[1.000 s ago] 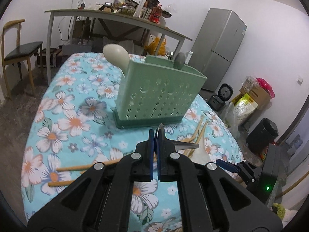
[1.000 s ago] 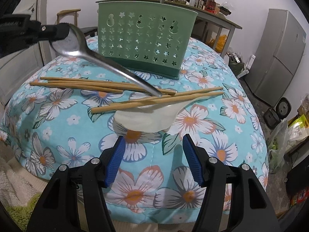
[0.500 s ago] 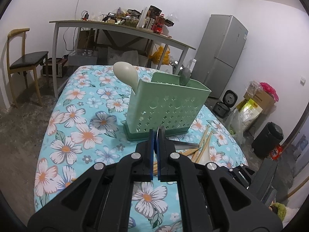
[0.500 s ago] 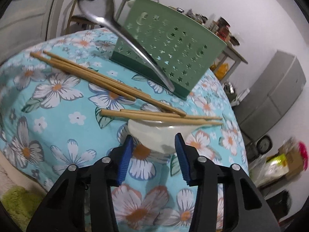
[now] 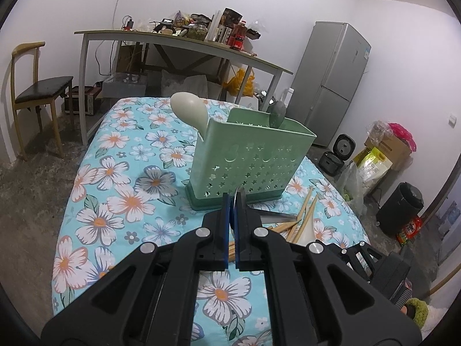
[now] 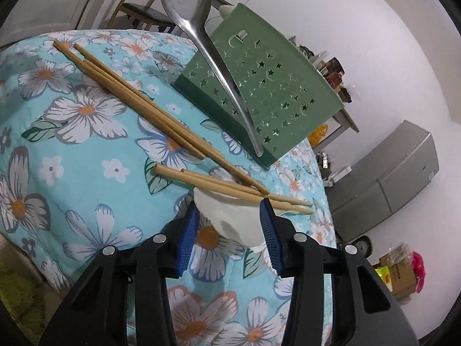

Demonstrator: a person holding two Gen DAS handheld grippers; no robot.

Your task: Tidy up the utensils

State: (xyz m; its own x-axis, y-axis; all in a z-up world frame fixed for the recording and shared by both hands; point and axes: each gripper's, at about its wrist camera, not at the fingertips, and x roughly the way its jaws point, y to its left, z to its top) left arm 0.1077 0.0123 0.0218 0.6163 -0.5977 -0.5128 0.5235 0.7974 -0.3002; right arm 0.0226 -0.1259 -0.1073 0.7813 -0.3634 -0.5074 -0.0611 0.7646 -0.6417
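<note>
- Two pairs of tongs: the left tongs are clenched edge-on around the bowl of a metal spoon, held in the air in front of the green utensil holder; the right tongs are released, their pads flanking a white spoon that lies on the floral-covered desk.
- Risk one: the metal spoon is gripped by its thin bowl with the long handle hanging free, so it may pivot or slip out on the way to the holder.
- Risk two: two chopsticks rest across the white spoon; lifting it would likely drag or flick them, perhaps off the desk edge.
- Risk three: the light holder may tip if a handle strikes its rim.
- Count: five chopsticks seem to lie loose (overlaps make this uncertain); two spoons outside the holder; two utensils already standing in it, a pale spoon and a grey one.
</note>
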